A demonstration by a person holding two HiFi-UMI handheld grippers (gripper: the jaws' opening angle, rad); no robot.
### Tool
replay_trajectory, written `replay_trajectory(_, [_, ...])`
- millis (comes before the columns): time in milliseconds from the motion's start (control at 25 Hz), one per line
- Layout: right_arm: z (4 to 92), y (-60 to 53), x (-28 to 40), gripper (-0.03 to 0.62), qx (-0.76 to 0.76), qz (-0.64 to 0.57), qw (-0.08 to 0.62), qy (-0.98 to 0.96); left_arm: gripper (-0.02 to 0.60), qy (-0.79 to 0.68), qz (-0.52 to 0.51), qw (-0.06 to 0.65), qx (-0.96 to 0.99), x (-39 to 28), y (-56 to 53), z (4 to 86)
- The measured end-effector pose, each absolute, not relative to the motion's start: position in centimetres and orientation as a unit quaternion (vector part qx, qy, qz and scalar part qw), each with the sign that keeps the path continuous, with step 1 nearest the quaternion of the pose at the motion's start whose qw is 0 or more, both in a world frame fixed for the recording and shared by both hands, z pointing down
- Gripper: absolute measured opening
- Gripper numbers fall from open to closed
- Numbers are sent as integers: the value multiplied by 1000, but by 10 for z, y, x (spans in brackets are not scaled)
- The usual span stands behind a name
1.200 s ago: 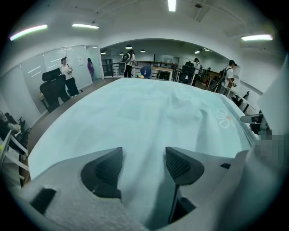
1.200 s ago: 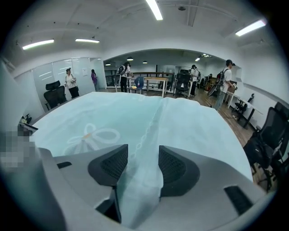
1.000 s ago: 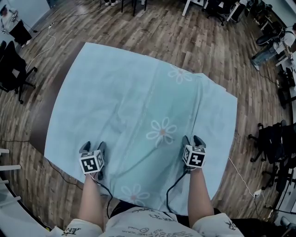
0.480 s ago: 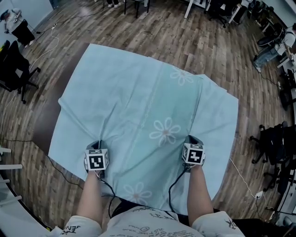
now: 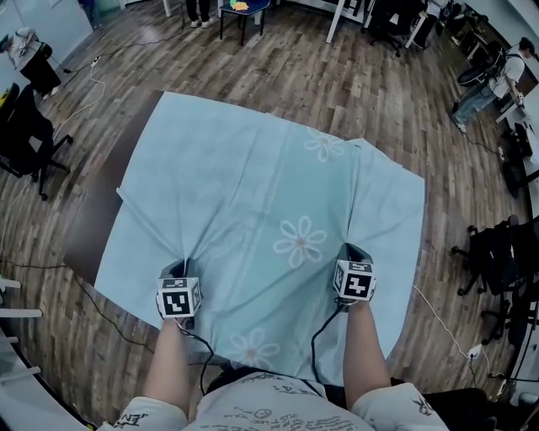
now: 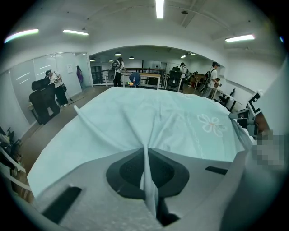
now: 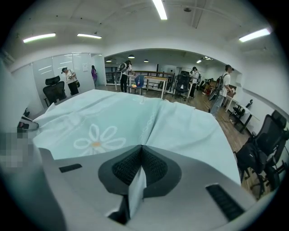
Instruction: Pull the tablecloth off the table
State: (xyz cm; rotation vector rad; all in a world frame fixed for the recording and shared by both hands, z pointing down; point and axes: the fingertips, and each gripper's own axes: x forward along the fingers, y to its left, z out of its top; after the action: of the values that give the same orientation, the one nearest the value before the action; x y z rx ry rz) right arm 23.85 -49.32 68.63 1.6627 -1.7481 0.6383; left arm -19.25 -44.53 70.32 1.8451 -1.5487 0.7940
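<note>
1. Our left claw (image 6: 145,154) is clamped tight on a raised fold of the tablecloth (image 5: 253,185); our right claw (image 7: 141,152) pinches another fold likewise.
2. The cloth covers most of the tabletop (image 5: 93,220), with only the left strip bare, so we judge the pull barely begun.
3. We see no containers anywhere on it.

Wood-plank floor (image 5: 354,76) throughout. Black office chair (image 5: 25,135) at left; further black chairs (image 5: 497,261) along the right edge. White cable (image 5: 438,316) lies on the floor at lower right. One person (image 5: 504,71) stands at upper right. Ceiling strip lights (image 7: 159,9) are lit. More people (image 7: 224,88) stand in the background.
</note>
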Motion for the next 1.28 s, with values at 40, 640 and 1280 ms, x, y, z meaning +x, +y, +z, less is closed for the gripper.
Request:
replay_trajectory(40, [680,-491,238,12,634,240,314,-665,11,-582,294,296,698,-191,-444,698])
replay_trajectory(640, [602,-420,198,12,634,195,253,-704,11,-557,241,245,756,-145,-388,616])
replay_trajectory(1280, [520,-305,134,11,619,127,164,-757,11,-530,177,158,814,-111,-302,524])
